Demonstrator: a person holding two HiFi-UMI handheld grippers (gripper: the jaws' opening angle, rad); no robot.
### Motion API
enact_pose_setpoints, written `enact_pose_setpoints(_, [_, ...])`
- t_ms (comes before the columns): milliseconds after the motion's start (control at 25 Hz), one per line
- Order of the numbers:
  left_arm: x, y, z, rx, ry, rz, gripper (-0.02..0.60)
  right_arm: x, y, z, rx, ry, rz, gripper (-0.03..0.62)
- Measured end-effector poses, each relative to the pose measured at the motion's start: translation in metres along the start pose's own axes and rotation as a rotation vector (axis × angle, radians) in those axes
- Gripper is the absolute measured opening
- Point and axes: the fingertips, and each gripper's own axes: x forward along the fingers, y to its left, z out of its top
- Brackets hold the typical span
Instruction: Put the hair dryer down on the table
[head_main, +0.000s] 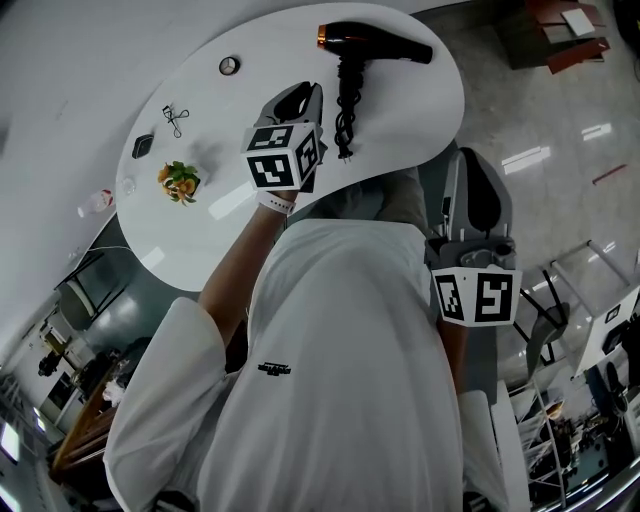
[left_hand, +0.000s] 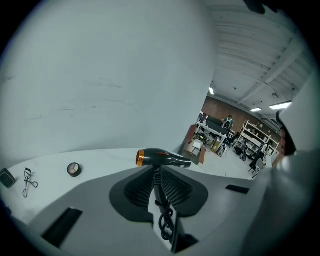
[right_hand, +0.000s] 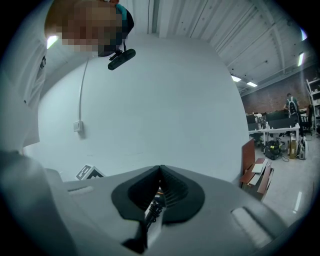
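Observation:
A black hair dryer (head_main: 375, 42) with an orange nozzle ring lies on its side at the far end of the white table (head_main: 200, 230). Its coiled cord (head_main: 345, 110) runs back toward me. My left gripper (head_main: 305, 92) hovers over the table just left of the cord and apart from it, jaws drawn together with only a slit. Through that slit the left gripper view shows the hair dryer (left_hand: 162, 158) and the cord (left_hand: 165, 220) ahead of my left gripper (left_hand: 156, 170). Nothing is pinched. My right gripper (head_main: 470, 160) hangs beside my hip, off the table, shut and empty (right_hand: 160, 170).
On the table's left part lie a small round tin (head_main: 229, 65), a metal eyelash curler (head_main: 175, 118), a small dark item (head_main: 143, 146) and an orange and green object (head_main: 179, 181). The table's near edge runs close to my white shirt. Shelves and desks stand far off.

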Motion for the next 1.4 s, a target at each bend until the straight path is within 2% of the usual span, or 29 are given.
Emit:
enact_pose_setpoints(280, [-0.031,0.006,0.012,-0.004,-0.04,0.019,0.011,-0.005,0.014,0.009,-0.024,-0.021,0.015,0.011])
enact_pose_setpoints(920, [-0.096,-0.016,0.038,0.085,-0.139,-0.045,0.009,-0.02,0.02,0.036,-0.103,-0.075,0.012,0.012])
enact_pose_setpoints(1400, [-0.134,-0.007,0.054,0.067,-0.221,-0.03,0.009,-0.025,0.02,0.037,-0.128,-0.077,-0.006,0.011])
